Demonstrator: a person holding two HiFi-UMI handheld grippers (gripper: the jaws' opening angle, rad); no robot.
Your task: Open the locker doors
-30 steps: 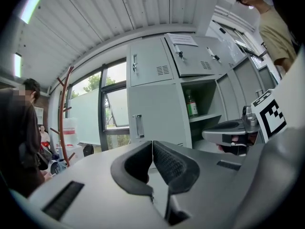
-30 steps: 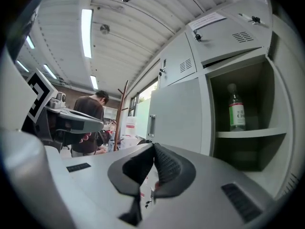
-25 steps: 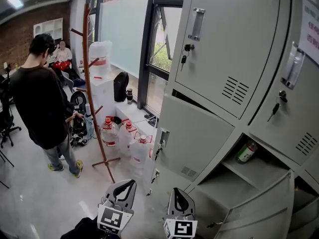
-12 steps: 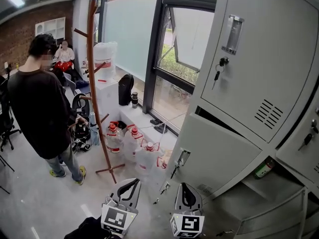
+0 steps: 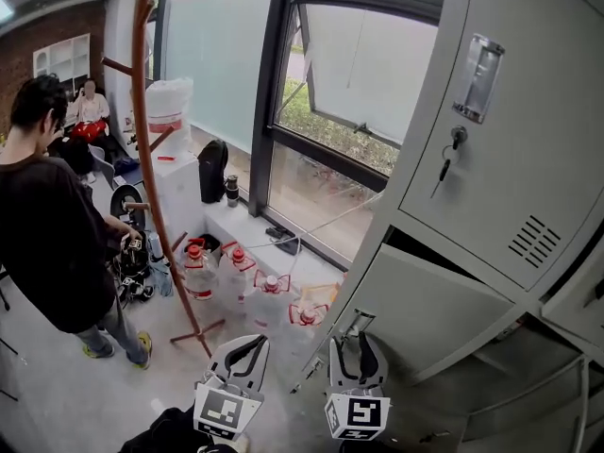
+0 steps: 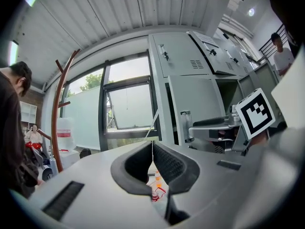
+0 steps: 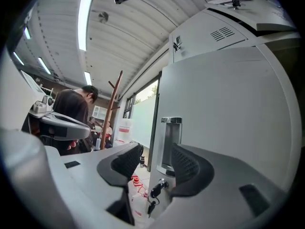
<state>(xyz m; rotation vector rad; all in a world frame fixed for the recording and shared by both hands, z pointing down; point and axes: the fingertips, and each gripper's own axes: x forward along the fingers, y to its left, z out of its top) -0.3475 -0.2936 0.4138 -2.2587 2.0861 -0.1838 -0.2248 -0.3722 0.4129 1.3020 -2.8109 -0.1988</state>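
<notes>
Grey metal lockers fill the right of the head view. The upper door is closed, with a recessed handle and a key in its lock. The door below stands slightly ajar. My right gripper is open, its jaws having just been opening. In the right gripper view the door's handle and its key show through the gap of the right gripper, just ahead of the tips, and nothing is pressed. My left gripper is shut and empty, seen also in the left gripper view.
A brown coat stand rises at the left beside a person in a dark shirt. Several water bottles sit on the floor below the window. A lower locker door hangs open at the bottom right.
Both grippers have moved left along the lockers to the end column. The right jaws went from shut to open. The open compartment with the green bottle has left the view.
</notes>
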